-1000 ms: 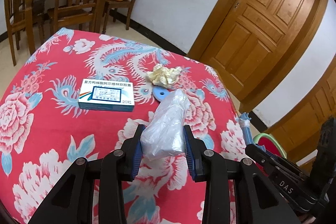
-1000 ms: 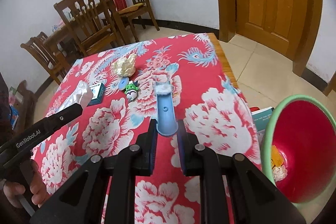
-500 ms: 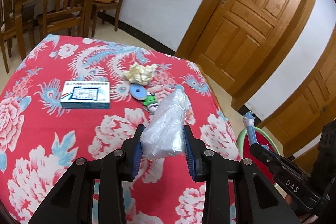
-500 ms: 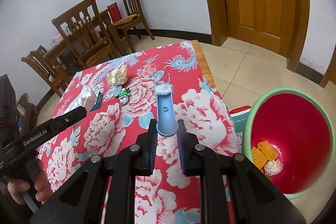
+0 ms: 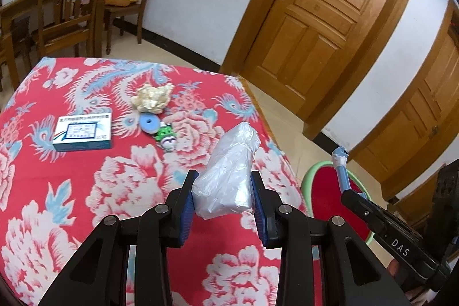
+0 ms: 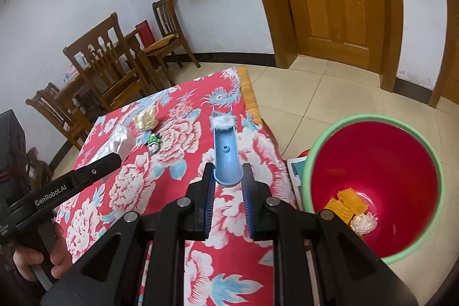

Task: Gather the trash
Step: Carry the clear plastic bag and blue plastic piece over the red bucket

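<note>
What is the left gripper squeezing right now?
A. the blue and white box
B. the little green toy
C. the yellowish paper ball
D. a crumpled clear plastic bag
D: the left gripper has its blue pads pressed on both sides of the crumpled clear plastic bag, while the box, the toy and the paper ball lie apart on the red flowered tablecloth.

Both grippers are showing black angular frames with silver round screws at the joints and blue ribbed pads (image 5: 186, 212) inside the fingers. The left gripper (image 6: 114, 159) is wearing white "GenRobot.AI" lettering; the right gripper (image 5: 348, 192) is reading "DAS".
</note>
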A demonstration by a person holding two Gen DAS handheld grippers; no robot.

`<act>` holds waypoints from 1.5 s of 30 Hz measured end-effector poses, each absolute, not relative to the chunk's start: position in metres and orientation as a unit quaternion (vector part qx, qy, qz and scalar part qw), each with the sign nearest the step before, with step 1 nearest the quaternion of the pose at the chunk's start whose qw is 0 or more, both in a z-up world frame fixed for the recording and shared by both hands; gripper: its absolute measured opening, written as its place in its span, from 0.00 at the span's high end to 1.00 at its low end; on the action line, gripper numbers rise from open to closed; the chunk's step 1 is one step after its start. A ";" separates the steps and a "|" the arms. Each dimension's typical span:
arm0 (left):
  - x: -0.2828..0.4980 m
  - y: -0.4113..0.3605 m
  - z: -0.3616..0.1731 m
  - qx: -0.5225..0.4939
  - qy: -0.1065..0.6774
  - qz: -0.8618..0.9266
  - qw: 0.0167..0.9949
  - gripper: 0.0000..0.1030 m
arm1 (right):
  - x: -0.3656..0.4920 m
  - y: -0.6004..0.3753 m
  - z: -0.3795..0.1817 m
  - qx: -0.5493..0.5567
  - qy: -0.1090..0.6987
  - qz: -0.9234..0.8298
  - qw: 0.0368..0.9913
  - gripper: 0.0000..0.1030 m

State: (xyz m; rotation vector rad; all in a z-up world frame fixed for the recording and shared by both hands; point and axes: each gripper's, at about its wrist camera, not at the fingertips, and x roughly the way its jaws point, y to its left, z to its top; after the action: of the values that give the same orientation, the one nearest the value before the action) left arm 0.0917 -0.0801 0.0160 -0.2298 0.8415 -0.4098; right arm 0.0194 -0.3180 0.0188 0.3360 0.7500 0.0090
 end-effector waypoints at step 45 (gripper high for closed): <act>0.079 -0.226 0.000 -0.015 0.437 -0.320 0.840 0.65 | -0.031 -0.439 -0.023 0.251 0.373 -0.114 0.886 0.80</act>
State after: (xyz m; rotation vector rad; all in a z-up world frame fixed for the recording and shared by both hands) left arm 0.0788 -0.2256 0.0004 -0.0324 0.9248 -0.6765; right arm -0.0312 -0.4393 -0.0229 0.5215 0.7750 -0.2368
